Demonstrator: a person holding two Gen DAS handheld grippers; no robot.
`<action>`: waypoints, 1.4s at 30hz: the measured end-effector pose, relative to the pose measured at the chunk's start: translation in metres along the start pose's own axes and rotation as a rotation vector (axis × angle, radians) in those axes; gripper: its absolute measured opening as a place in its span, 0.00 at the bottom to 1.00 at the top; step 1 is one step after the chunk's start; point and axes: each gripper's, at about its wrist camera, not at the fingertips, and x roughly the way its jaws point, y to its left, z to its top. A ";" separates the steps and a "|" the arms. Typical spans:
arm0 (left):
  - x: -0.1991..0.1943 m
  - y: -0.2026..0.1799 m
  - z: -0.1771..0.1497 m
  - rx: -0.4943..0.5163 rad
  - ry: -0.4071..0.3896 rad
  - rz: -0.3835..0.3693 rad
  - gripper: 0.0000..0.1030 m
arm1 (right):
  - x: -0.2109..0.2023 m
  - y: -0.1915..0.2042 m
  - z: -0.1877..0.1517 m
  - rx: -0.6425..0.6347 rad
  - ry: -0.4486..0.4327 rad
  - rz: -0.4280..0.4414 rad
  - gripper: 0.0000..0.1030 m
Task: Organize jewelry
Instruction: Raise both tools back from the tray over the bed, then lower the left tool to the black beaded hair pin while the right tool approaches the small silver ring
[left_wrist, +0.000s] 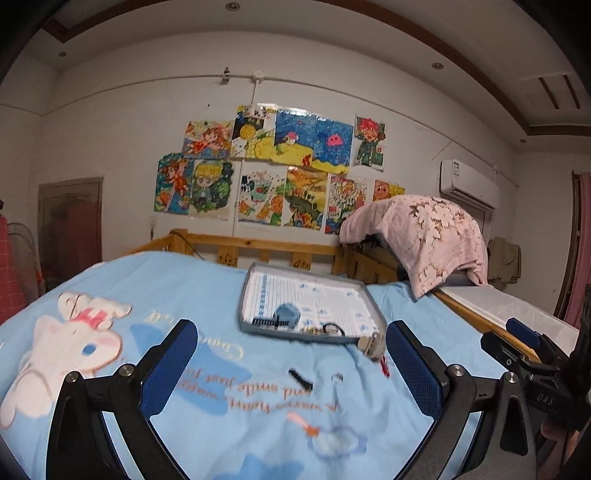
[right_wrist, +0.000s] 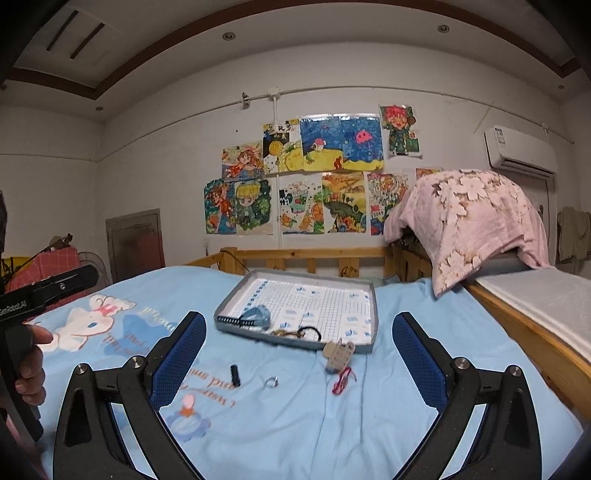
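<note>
Lying in the grey tray (right_wrist: 373, 325) — blue scrunchie (right_wrist: 258, 315), black hair tie (right_wrist: 309, 331); both claws (left_wrist: 291, 354) (right_wrist: 299, 350) agape, empty.

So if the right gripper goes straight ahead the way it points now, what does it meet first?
Probably the small silver ring on the light blue bedsheet, with the shallow grey tray just beyond. The right gripper is open and empty; depth is uncertain.

A soft, matt light-blue cotton bedsheet (right_wrist: 332, 424) covers the bed, where a grey cardboard tray (right_wrist: 373, 321) (lined with gridded paper) sits near a shiny small metal ring (right_wrist: 270, 381), before a varnished pale wooden bed rail (right_wrist: 314, 254).
</note>
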 end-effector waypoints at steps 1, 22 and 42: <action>-0.004 0.001 -0.004 -0.001 0.009 0.003 1.00 | -0.004 -0.001 -0.003 0.009 0.015 0.002 0.97; 0.086 0.012 -0.038 -0.021 0.208 -0.014 1.00 | 0.039 -0.005 -0.030 -0.029 0.115 -0.027 0.97; 0.231 0.032 -0.056 -0.070 0.455 -0.086 0.92 | 0.191 -0.015 -0.056 0.046 0.295 0.086 0.90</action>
